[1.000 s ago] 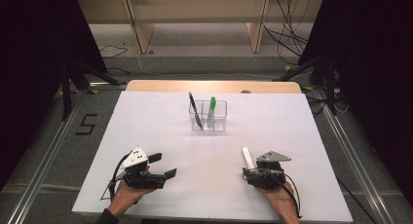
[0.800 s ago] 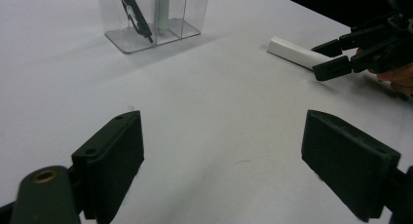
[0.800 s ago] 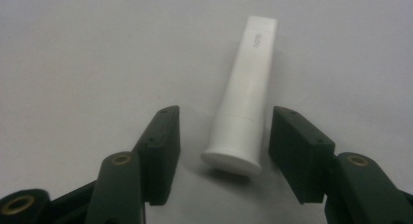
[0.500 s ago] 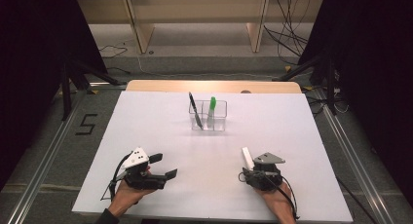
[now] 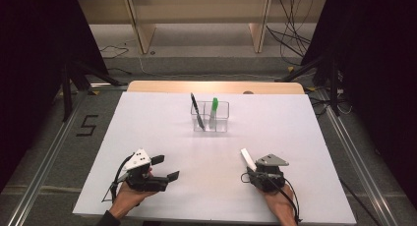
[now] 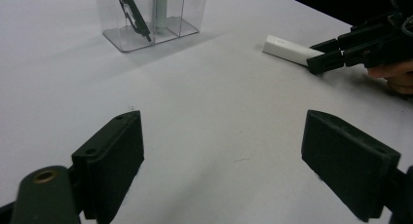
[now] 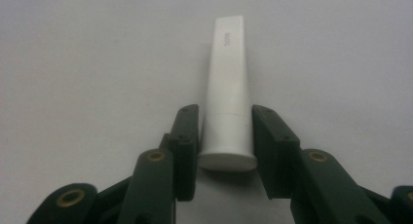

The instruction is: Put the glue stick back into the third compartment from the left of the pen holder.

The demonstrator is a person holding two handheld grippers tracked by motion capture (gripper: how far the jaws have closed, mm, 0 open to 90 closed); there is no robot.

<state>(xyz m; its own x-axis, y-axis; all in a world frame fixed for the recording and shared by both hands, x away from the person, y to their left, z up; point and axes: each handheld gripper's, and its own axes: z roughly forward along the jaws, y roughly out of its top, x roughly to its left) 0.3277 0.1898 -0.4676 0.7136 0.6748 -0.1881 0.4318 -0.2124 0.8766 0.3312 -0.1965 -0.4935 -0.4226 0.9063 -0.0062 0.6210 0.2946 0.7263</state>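
Note:
A white tube [image 7: 229, 63] lies on the white table [image 5: 147, 132] at the front right, its far end pointing away and slightly left [image 5: 247, 158]. My right gripper [image 7: 226, 136] has just been closing on its capped near end, and both pads now touch the tube's sides. The left gripper view shows the same grip from the side, with the right gripper [image 6: 319, 58] on the white tube [image 6: 285, 47]. My left gripper [image 5: 165, 167] rests at the front left, its jaws wide open over bare table [image 6: 221, 151].
A clear divided container [image 5: 211, 118] stands mid-table with a black pen [image 5: 196, 110] and a green marker [image 5: 214, 107] upright in it. A wooden strip [image 5: 216, 87] borders the table's far edge. Dark stands and cables flank both sides.
The right gripper's jaws have closed in around the white tube. Both hands have stayed in place.

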